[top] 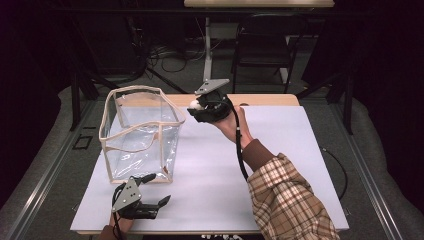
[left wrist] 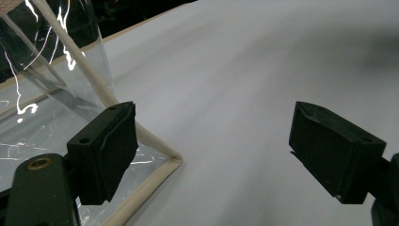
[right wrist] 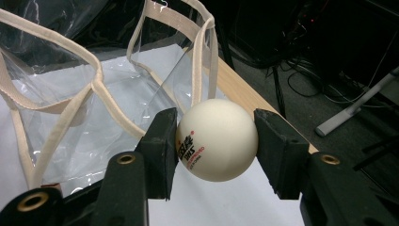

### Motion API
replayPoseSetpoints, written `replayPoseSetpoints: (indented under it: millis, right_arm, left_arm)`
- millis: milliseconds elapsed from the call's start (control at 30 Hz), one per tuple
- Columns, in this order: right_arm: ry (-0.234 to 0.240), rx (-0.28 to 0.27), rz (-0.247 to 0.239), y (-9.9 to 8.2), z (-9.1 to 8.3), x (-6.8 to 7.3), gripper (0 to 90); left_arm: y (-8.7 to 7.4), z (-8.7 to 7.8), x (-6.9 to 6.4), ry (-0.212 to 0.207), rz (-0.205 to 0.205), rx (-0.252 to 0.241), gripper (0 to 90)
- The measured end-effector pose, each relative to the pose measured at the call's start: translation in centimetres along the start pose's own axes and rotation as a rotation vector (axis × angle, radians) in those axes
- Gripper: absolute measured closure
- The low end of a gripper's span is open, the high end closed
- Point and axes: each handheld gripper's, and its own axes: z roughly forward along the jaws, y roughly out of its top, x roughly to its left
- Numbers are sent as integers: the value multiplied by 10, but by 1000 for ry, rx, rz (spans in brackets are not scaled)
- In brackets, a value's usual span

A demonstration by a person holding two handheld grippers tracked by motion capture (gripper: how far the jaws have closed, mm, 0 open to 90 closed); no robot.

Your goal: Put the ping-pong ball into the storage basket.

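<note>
Above the table's far edge, just beside the clear bag [top: 141,131], the right gripper [right wrist: 216,141] is clamped on a white ball [right wrist: 217,140]; its red and black printing is too small to read. Near the bag's front corner, the left gripper [left wrist: 214,150] rests with jaws apart, holding nothing.

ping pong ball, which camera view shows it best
The right gripper view: the ping pong ball sits large between the right gripper's pads, its print readable. In the high view it is a small white spot in the jaws, beside the clear bag.
</note>
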Motion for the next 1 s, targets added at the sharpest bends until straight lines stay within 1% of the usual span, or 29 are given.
replayPoseSetpoints:
  millis: [300, 667, 1000]
  right_arm:
    - [5, 4, -5, 3, 5, 1, 511]
    - [2, -15, -2, 14, 5, 0, 511]
    - [5, -9, -7, 19, 12, 1, 511]
  left_arm:
    - [0, 0, 0, 1, 1, 0, 159]
    - [0, 0, 0, 2, 1, 0, 159]
    - [0, -1, 0, 5, 2, 1, 159]
